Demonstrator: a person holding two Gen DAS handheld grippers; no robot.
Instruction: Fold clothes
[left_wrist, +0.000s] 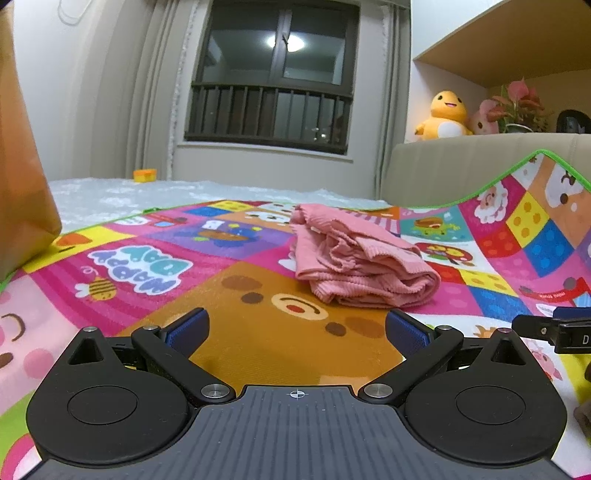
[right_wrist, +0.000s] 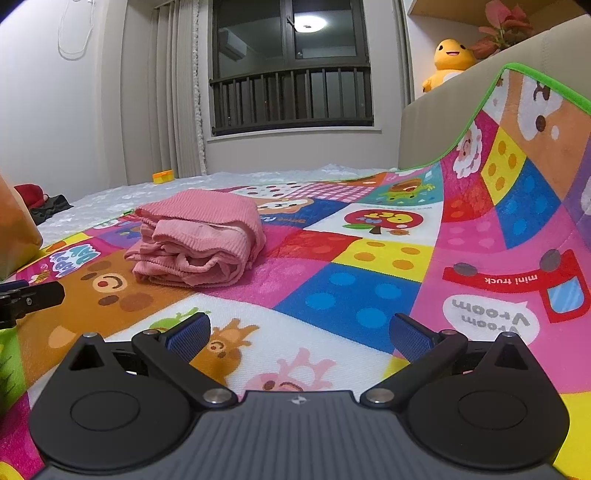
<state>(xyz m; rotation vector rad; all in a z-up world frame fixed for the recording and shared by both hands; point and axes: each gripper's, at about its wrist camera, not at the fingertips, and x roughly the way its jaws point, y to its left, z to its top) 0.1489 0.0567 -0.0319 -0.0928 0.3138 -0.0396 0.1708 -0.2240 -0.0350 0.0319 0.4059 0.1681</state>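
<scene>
The right wrist view alone shows a red and dark heap (right_wrist: 38, 203) on the floor far left of the pink garment (right_wrist: 199, 240), and the tip of the left gripper (right_wrist: 31, 297) just left of it. The left wrist view alone shows a pink plush (left_wrist: 482, 118) and a potted plant (left_wrist: 521, 107) beside the yellow plush toy (left_wrist: 445, 116) on the ledge beyond the garment (left_wrist: 360, 258), and the right gripper's tip (left_wrist: 554, 328) at the right edge.

The garment, of ribbed pink cloth, lies folded in a thick bundle on the play mat (left_wrist: 258, 332), apart from both grippers. Its layered open edges face the cameras; its long axis runs roughly left to right, slightly angled away.

The left gripper (left_wrist: 297, 328) has its jaws spread wide and holds nothing; the right gripper (right_wrist: 299, 332) is likewise released and empty.

The mat (right_wrist: 369, 295) is bright with cartoon patches and green edging; right of the garment it curls up against a beige sofa (left_wrist: 461, 162). Behind the garment lie a pale carpet (left_wrist: 147, 192), a small yellow block (left_wrist: 144, 175), curtains and a dark barred window (left_wrist: 273, 74).
</scene>
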